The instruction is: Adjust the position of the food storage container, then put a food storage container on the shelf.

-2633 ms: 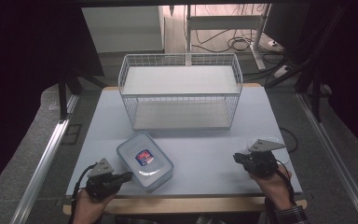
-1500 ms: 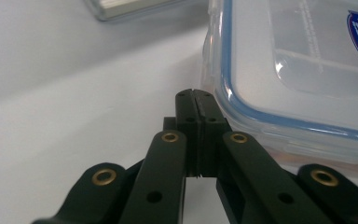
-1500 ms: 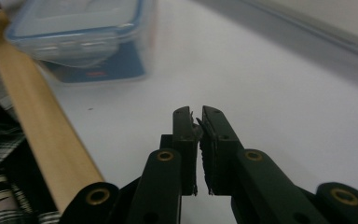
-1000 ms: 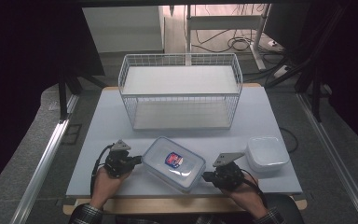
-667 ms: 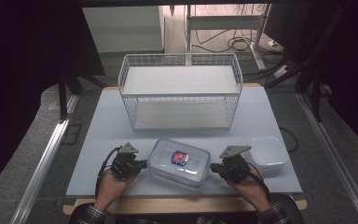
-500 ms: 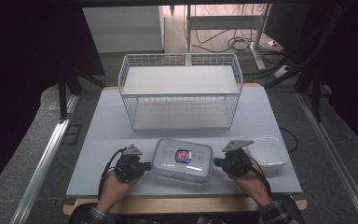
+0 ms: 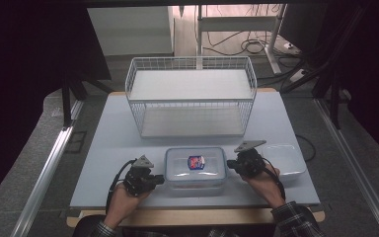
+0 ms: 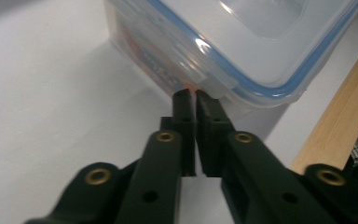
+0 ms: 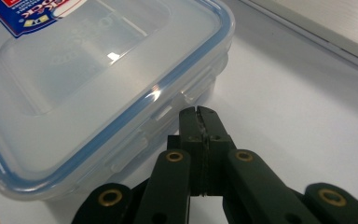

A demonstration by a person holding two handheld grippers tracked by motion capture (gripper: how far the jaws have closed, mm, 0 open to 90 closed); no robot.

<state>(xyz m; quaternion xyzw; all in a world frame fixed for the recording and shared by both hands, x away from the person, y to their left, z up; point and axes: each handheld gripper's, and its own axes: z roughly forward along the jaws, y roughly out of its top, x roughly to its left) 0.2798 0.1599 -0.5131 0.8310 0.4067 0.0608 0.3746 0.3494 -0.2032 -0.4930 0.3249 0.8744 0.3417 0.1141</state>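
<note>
A clear lidded box with a blue seal and a red-blue label lies square near the table's front edge. My left gripper is at its left end. In the left gripper view the left gripper touches the underside of the box's side latch; its jaws have just been opening to a thin slit with nothing between them. My right gripper is at the box's right end. Seen in its own view, the right gripper is shut and empty, just short of a latch on the box.
A white wire basket stands at the back of the pale table. A second clear plastic tub sits right of my right hand. The wooden front edge runs close behind the box.
The box has been turned from a slant to lie square and shifted to the middle. Both grippers have closed in on its ends. The clear tub appeared at the right.
</note>
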